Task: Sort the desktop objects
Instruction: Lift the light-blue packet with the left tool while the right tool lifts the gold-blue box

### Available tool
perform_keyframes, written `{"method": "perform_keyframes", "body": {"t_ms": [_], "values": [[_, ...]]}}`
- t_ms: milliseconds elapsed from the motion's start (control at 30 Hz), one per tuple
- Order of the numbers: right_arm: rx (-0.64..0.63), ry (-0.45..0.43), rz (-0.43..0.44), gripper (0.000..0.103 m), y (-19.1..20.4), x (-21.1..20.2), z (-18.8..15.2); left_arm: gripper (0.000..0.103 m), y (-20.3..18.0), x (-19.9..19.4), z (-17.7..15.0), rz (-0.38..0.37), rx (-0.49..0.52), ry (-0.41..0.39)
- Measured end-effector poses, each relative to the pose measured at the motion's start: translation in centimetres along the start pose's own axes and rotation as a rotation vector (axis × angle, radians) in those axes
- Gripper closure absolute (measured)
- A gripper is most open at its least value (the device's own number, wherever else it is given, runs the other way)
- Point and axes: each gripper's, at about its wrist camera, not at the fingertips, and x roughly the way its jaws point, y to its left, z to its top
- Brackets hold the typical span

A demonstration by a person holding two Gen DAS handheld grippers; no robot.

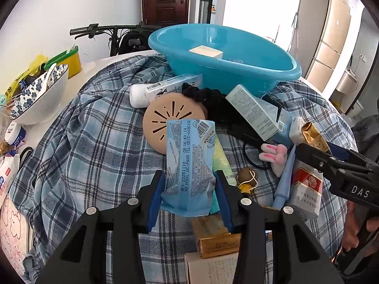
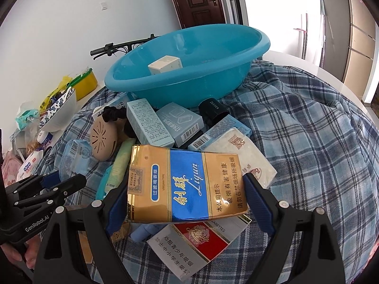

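My left gripper (image 1: 189,184) is shut on a light blue wipes packet (image 1: 189,163) and holds it above the plaid cloth (image 1: 90,146). My right gripper (image 2: 187,189) is shut on a gold and blue cigarette pack (image 2: 184,184), lifted over a red and white cigarette pack (image 2: 196,241). A blue plastic basin (image 1: 225,54) stands at the back with a small white box (image 1: 206,51) inside; it also shows in the right wrist view (image 2: 189,71). The right gripper also shows at the right edge of the left wrist view (image 1: 308,151).
On the cloth lie a tan round disc (image 1: 161,123), pale blue boxes (image 1: 253,111), a white tube (image 1: 151,92), black hair ties (image 1: 208,99), a pink bunny clip (image 1: 274,156) and a gold box (image 1: 218,239). A floral bowl (image 1: 40,94) stands at the left.
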Motion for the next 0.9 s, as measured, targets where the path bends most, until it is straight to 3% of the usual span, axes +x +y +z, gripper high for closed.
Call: {"method": "perform_keyframes", "body": {"t_ms": [900], "values": [[-0.003,0.007,-0.01,0.016,-0.27,0.37,-0.04,0.058,-0.23,0.08,-0.05,0.002,0.011,0.006]]}}
